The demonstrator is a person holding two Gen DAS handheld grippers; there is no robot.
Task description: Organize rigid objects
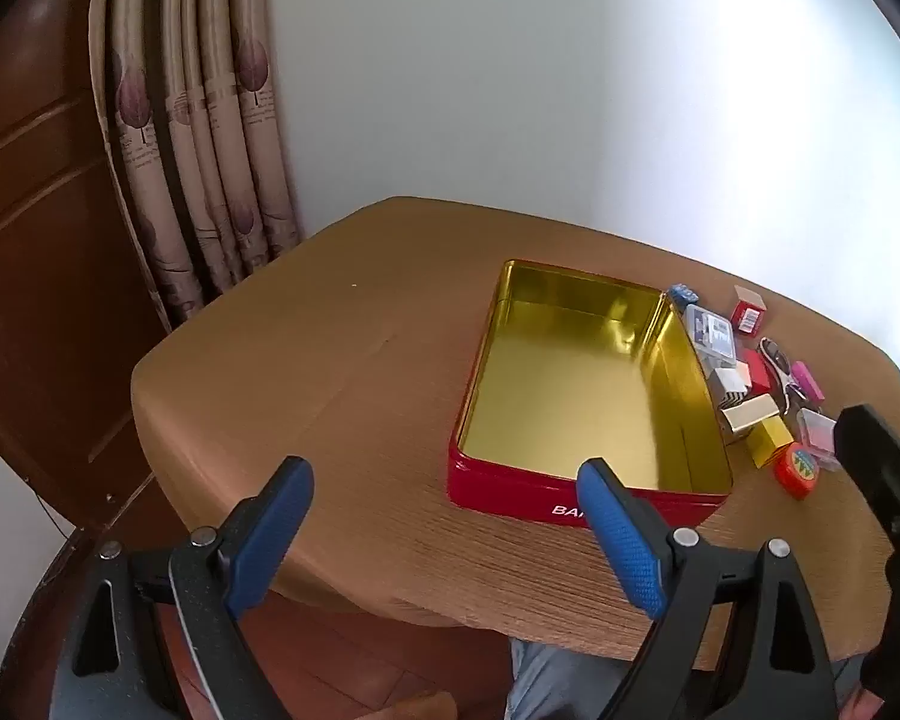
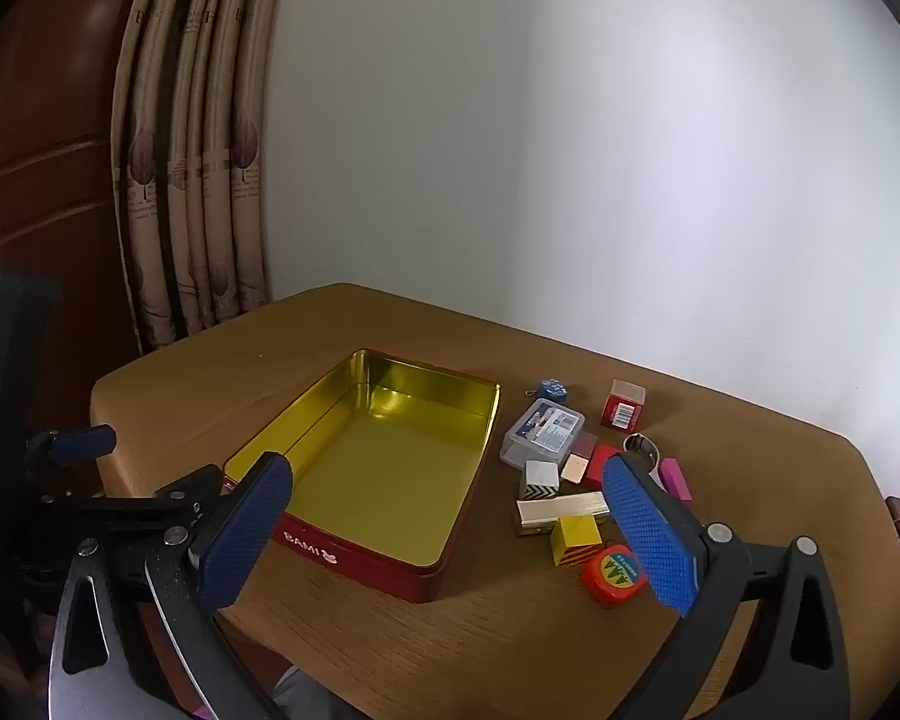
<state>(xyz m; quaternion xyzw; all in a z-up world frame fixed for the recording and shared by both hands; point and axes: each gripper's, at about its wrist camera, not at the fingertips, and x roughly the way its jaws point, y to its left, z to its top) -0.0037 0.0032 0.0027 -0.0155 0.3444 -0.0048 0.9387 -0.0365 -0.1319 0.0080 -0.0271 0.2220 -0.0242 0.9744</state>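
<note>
An open red tin [image 1: 513, 489] [image 2: 360, 567] with a gold inside stands empty on the brown table. To its right lies a cluster of small rigid objects: a clear plastic box [image 2: 543, 432] [image 1: 711, 333], a red carton [image 2: 623, 407] [image 1: 749, 312], a yellow block [image 2: 575, 540] [image 1: 769, 441], a round red tape measure [image 2: 615, 573] [image 1: 801, 468], a pink block [image 2: 677, 480] and a blue keychain [image 2: 551, 389]. My left gripper [image 1: 444, 525] is open and empty before the tin's near-left corner. My right gripper [image 2: 450, 531] is open and empty, above the tin's near side.
The table [image 1: 306, 372] is pushed against a white wall [image 2: 630, 180]. A patterned curtain [image 1: 204, 168] and a dark wooden door [image 1: 36, 228] stand at the left. The table's near edge runs below both grippers. The left gripper shows in the right wrist view [image 2: 84, 444].
</note>
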